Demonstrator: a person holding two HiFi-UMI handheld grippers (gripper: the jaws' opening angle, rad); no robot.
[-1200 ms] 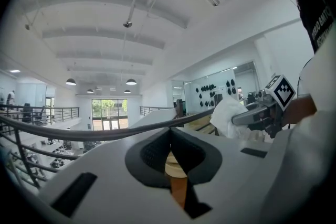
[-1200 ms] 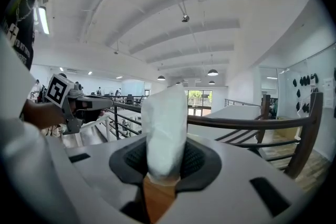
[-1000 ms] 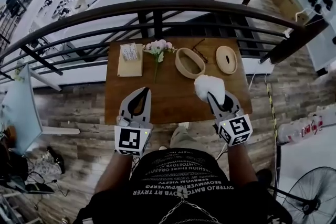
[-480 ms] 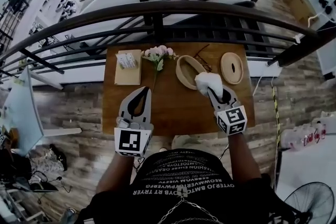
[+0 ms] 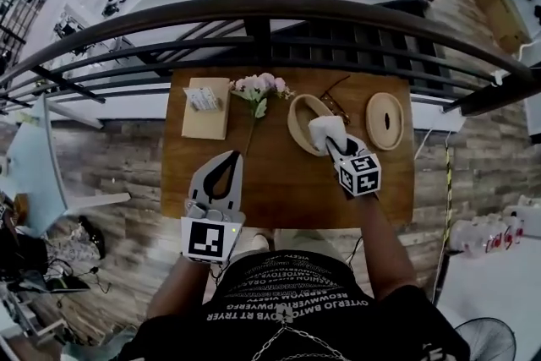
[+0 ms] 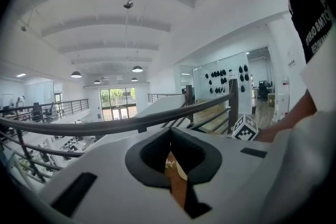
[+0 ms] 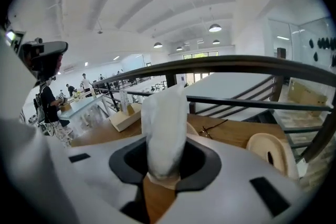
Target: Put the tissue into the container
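Observation:
A crumpled white tissue (image 5: 324,131) sticks up from my right gripper (image 5: 332,143), which is shut on it. In the head view the tissue hangs over the near right rim of the oval wooden container (image 5: 297,110) on the table. The right gripper view shows the tissue (image 7: 167,123) pinched in the gripper (image 7: 164,168), with a bit of the container's rim (image 7: 192,129) just behind it. My left gripper (image 5: 228,158) hovers over the table's near left part, shut and holding nothing; its view (image 6: 170,157) points over the railing.
On the wooden table (image 5: 279,190) stand a tissue box (image 5: 205,107) at the far left, pink flowers (image 5: 258,89), glasses (image 5: 336,95) and an oval lid (image 5: 385,121) right of the container. A dark railing (image 5: 270,13) runs along the table's far side.
My right gripper has carried the tissue forward and a little left, from mid-table to the container's near rim. The left gripper has stayed about where it was.

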